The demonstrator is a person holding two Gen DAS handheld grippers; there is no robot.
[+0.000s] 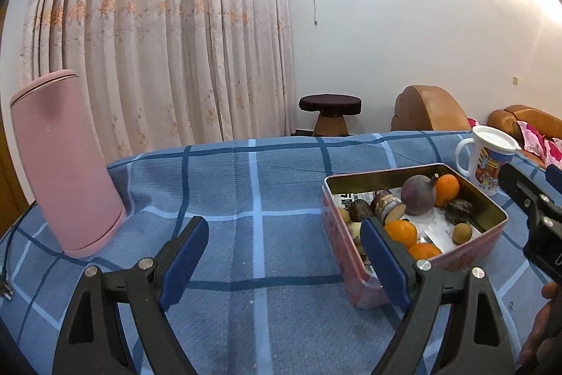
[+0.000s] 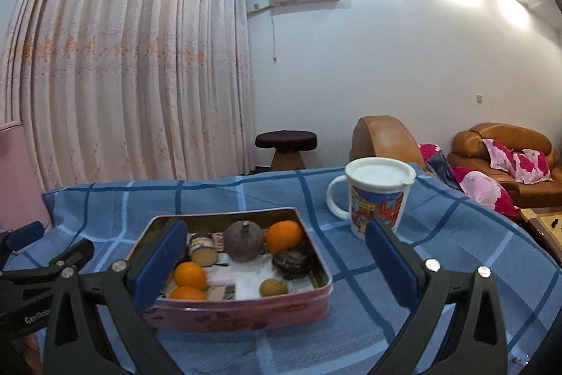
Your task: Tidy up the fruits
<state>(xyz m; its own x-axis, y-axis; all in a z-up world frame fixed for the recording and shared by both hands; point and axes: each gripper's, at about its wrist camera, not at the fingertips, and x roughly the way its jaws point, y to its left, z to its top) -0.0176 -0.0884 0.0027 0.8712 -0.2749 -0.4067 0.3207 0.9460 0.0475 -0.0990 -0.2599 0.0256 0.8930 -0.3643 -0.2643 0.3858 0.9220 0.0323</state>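
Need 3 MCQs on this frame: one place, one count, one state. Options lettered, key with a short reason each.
1. The mug stands:
A. inside the tin
B. on the cloth beyond the tin
C. on the stool

2. Oranges in the tin:
A. one
B. three
C. five

3. The right gripper is:
A. open, empty
B. shut on an orange
C. shut on the mug

Key: B, the mug sits on the blue checked cloth past the tin's far corner. B, three oranges show. A, its jaws are spread with nothing between.
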